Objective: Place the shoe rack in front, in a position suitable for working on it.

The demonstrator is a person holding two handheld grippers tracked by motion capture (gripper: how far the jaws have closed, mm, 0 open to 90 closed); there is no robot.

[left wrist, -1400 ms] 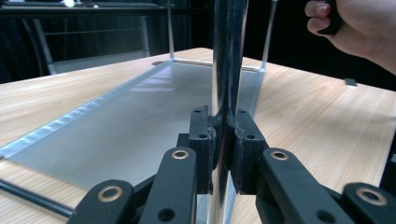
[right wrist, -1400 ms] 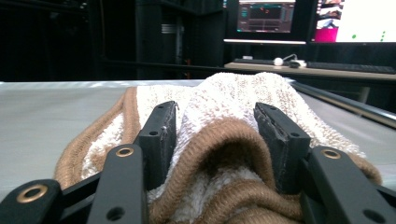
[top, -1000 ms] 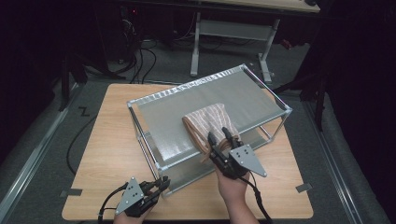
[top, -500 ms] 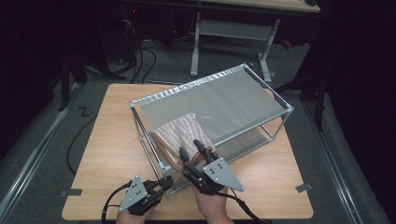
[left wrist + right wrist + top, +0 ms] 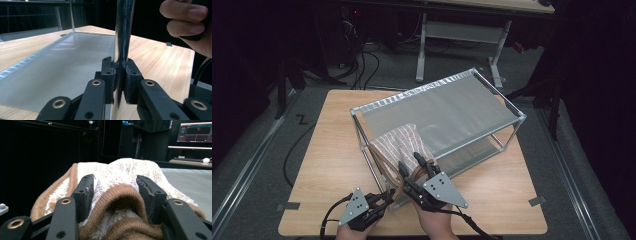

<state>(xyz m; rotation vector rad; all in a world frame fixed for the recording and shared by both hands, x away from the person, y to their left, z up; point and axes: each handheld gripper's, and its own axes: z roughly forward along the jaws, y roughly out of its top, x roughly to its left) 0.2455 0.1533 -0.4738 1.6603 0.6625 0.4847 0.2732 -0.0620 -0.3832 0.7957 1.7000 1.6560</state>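
Observation:
A striped brown-and-white towel point(image 5: 399, 145) lies bunched on the top shelf of a metal wire rack point(image 5: 492, 85), at its near-left corner. My right gripper point(image 5: 409, 161) is shut on the towel's near edge. In the right gripper view a thick fold of the towel point(image 5: 120, 172) fills the gap of the right gripper point(image 5: 115, 180). My left gripper point(image 5: 387, 196) sits low at the rack's near corner. In the left gripper view the left gripper point(image 5: 119, 65) is clamped on the rack's upright chrome post point(image 5: 123, 27).
The rack stands on a wooden table point(image 5: 327, 150), with its lower mesh shelf point(image 5: 62, 65) just above the tabletop. The person's right hand point(image 5: 190, 22) is close to the post. A desk frame point(image 5: 457, 30) and cables point(image 5: 357, 55) are on the floor beyond.
My right gripper has dragged the towel from the right part of the top shelf leftward to the near-left corner. The left gripper has stayed on the post.

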